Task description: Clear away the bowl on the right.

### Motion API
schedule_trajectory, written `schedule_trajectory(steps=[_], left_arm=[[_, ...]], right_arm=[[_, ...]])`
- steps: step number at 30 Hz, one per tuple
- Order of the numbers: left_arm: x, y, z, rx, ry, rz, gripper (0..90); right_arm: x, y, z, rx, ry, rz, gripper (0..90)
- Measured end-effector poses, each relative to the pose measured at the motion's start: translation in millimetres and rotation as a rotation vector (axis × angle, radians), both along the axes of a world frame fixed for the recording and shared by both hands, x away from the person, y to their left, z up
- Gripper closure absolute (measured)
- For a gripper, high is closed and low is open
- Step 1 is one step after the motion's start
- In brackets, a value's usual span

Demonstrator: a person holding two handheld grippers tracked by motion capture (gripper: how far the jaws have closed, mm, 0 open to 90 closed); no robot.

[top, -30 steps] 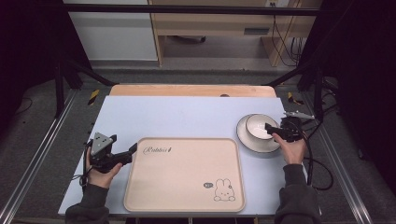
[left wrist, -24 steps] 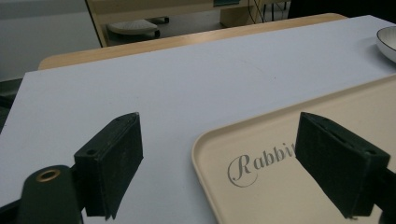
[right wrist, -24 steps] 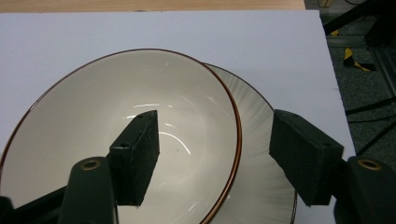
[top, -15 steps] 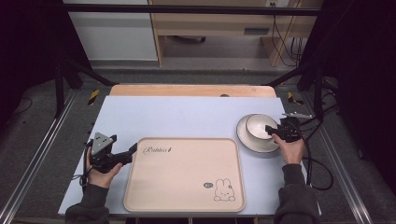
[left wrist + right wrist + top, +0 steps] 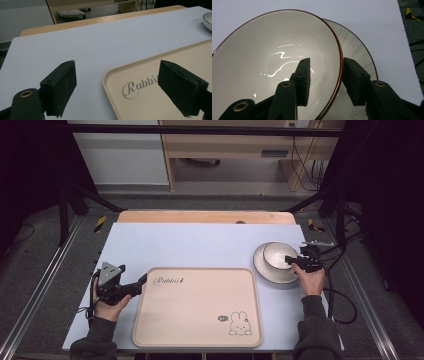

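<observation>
your left gripper point(image 5: 141, 283) sits wide open at the tray's point(image 5: 200, 312) left edge, one jaw over its corner. across the surface point(image 5: 200, 245), your right gripper point(image 5: 325, 75) straddles the bowl's point(image 5: 278, 255) near rim, jaws not visibly clamped, the bowl resting on its plate point(image 5: 270, 272).

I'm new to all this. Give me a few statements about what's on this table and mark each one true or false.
1. The white bowl with a brown rim sits on the white plate. True.
2. The right gripper has one jaw inside the bowl and one outside its rim. True.
3. The left gripper is clamped shut on the beige rectangular tray. False: its jaws stand wide apart at the tray's corner.
4. The tray carries a cat drawing. False: it shows a rabbit and the word "Rabbit".
5. The bowl is full of soup. False: it is empty.
</observation>
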State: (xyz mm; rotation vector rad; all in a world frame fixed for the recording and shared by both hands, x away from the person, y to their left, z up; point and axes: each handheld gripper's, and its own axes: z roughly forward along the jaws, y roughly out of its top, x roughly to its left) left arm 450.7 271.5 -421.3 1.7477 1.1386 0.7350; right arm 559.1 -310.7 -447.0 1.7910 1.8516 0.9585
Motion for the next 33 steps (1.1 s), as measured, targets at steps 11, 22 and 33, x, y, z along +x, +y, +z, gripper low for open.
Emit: schedule_trajectory(steps=[11,22,33], left_arm=[[0.1,0.2,-0.1,0.001,0.001,0.001,15.1],[0.5,-0.1,-0.7,0.005,0.003,0.002,15.2],[0.5,0.0,-0.6,0.006,0.003,0.004,15.3]], right_arm=[[3.8,-0.9,-4.0,0.012,0.038,-0.007,69.3],[6.7,-1.3,-3.3,0.02,0.066,-0.034,76.6],[7.8,-0.9,-2.6,0.045,0.067,-0.062,79.2]])
